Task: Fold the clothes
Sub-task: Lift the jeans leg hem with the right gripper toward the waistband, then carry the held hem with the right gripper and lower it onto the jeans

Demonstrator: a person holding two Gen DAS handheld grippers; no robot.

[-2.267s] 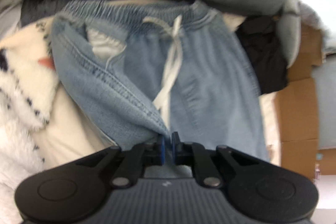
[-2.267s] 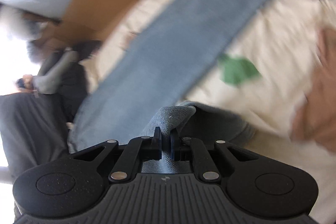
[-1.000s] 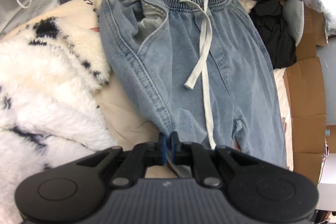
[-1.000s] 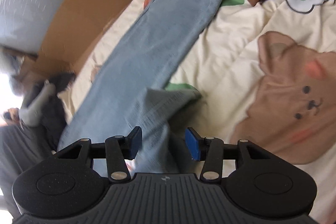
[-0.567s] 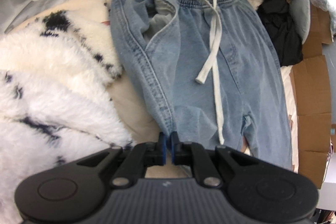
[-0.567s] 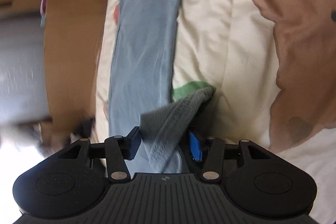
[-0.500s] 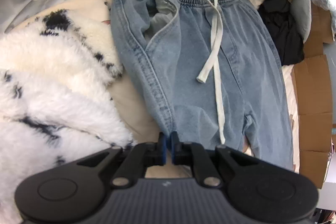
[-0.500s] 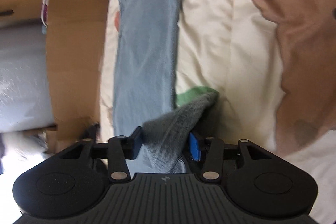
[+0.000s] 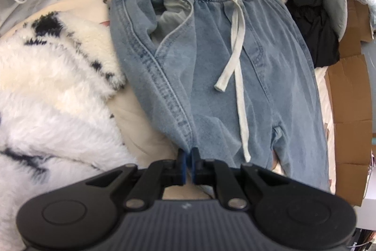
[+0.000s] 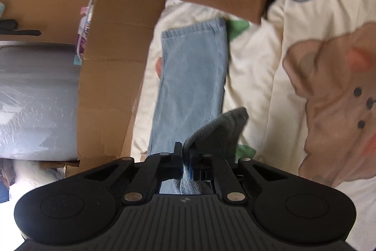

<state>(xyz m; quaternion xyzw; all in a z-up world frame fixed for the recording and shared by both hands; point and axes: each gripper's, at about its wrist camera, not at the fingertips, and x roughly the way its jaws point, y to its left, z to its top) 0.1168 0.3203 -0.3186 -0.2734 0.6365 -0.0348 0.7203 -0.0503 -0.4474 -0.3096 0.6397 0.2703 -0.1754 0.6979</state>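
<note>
My matt black plastic claws (image 9: 188,165) (image 10: 185,162) pinch soft, faded denim jeans (image 9: 211,67) with a flat white cotton drawstring (image 9: 237,77), beside a fluffy blanket (image 9: 54,91), smooth printed cotton bedding (image 10: 263,77) and rough brown cardboard (image 10: 110,77).

Soft daylight was even, shadows faint; both fisheye views bent at the rims. The beige bear-print bedsheet (image 10: 329,95) was motion-blurred; far-right window glare blew out.
</note>
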